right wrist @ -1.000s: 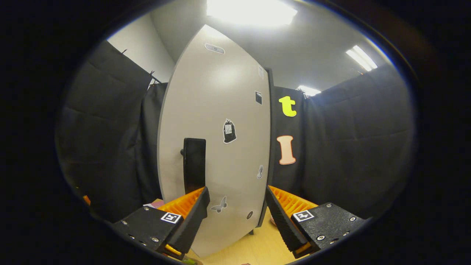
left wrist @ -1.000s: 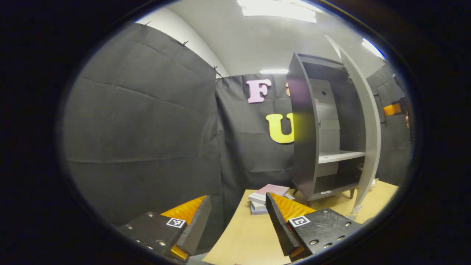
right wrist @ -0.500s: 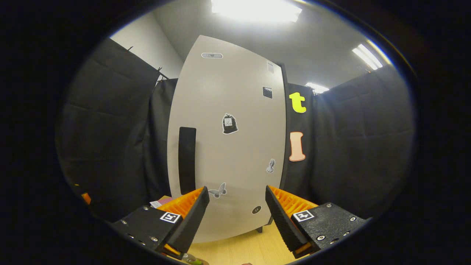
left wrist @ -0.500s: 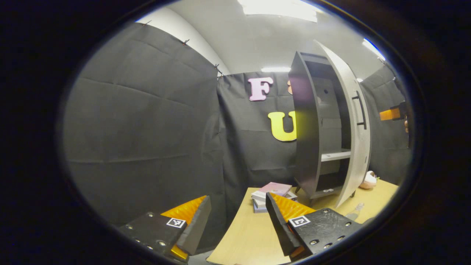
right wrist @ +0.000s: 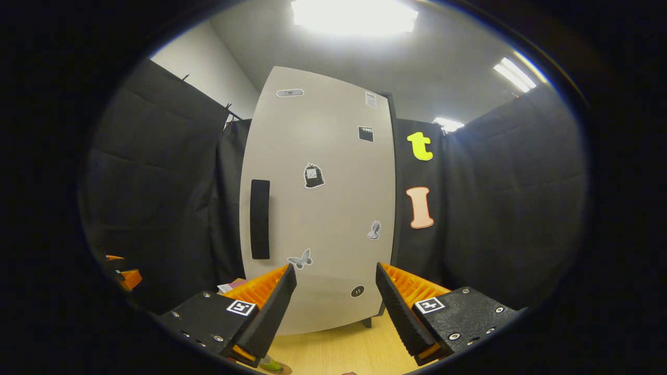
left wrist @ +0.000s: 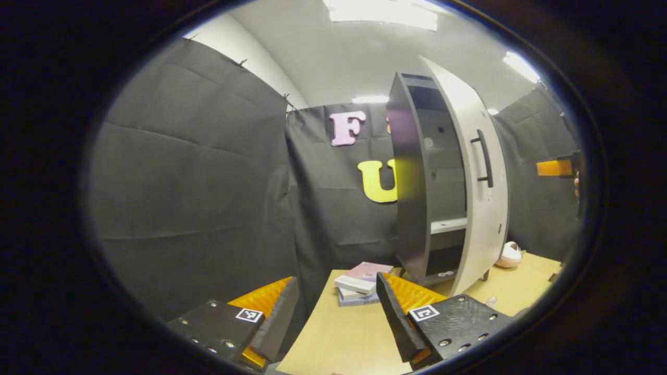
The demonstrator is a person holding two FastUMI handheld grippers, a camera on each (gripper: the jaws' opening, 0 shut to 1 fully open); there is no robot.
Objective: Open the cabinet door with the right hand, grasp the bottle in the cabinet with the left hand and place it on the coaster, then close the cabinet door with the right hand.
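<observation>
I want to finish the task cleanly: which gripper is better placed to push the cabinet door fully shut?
Right. The right gripper faces the cabinet door squarely, open, with the handle just left of it. The left gripper sits off to the cabinet's side, seeing a remaining gap.

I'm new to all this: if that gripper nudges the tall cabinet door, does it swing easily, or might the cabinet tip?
The cabinet door probably swings freely on its hinges; it stands ajar in the left gripper view. It looks like a stiff flat panel. The cabinet is tall on small feet, so a hard shove might rock it.
</observation>
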